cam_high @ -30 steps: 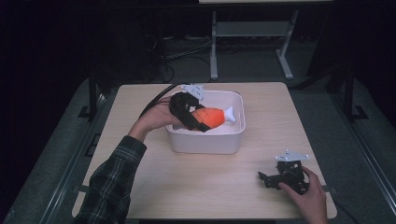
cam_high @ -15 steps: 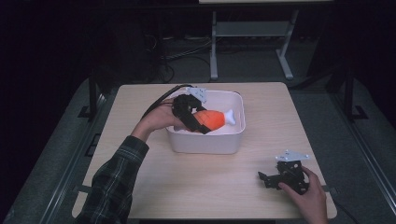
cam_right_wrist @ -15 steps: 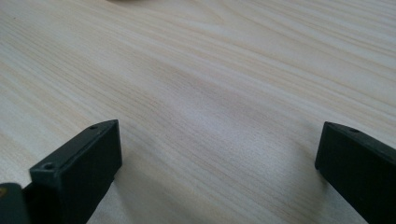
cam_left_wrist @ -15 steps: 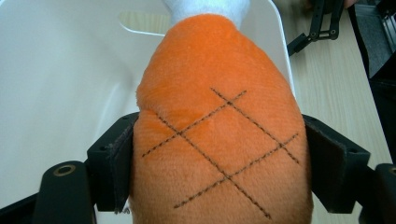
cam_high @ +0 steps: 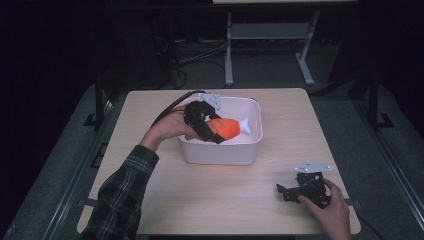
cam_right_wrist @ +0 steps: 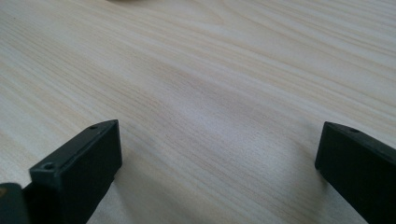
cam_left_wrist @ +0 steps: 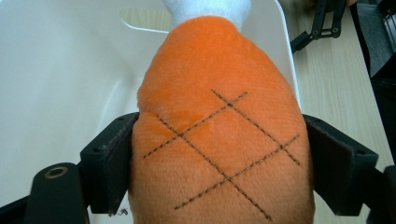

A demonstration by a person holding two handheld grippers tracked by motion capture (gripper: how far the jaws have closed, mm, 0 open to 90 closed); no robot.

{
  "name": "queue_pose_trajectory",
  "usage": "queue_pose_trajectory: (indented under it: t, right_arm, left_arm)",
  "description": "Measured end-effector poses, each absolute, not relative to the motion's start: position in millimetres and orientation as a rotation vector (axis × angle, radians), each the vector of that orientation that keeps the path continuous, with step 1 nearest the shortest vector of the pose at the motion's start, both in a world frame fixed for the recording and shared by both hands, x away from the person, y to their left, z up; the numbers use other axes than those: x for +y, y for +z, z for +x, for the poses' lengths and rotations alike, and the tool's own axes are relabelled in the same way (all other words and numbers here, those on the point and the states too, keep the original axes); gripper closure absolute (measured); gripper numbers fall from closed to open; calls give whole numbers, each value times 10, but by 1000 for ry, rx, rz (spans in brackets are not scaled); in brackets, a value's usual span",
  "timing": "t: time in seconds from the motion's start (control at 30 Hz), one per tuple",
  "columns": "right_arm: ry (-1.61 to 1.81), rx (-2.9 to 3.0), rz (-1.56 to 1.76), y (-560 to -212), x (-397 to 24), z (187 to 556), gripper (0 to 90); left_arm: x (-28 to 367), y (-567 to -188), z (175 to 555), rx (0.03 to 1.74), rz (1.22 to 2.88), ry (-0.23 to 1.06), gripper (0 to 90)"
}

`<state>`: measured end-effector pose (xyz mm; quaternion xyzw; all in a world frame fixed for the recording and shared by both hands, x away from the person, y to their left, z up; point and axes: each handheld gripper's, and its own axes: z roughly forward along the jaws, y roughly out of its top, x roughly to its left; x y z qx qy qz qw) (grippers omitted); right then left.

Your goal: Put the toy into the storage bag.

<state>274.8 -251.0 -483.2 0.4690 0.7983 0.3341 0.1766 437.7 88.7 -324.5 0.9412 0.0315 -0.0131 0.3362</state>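
- your left gripper (cam_high: 212,131) sits at the 9 o'clock side of the white bin (cam_high: 252,150), with the orange plush drumstick (cam_left_wrist: 219,140) between its jaws.
- those jaws have just been opening; in the left gripper view the plush still touches both pads, so it looks like a loosening pinch, not yet a clean let-go.
- since a second ago the drumstick has sunk a little lower into the bin, its white bone end (cam_high: 245,124) pointing toward 3 o'clock.
- my read: you're at the release, and the toy is nearly placed inside the bin.
- your right gripper (cam_high: 292,190) rests on the table (cam_high: 160,200) near 5 o'clock, jaws spread wide with nothing between them, bare wood ahead in the right gripper view.
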Motion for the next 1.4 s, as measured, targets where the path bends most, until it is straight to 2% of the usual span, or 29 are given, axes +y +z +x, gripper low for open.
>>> queue_pose_trajectory:
  t: [0.23,0.83,1.4]
  right_arm:
    - [943,2260,1326,-4832,-2511,2748,0]
    - [945,2260,1327,-4831,-2511,2747,0]
    - [945,2261,1327,-4831,-2511,2747,0]
  left_arm:
    - [890,-3225,4376,86,2433,-29,143]
    - [972,-3066,4280,112,2410,-11,143]
    - [1243,-2984,4146,309,2330,110,147]
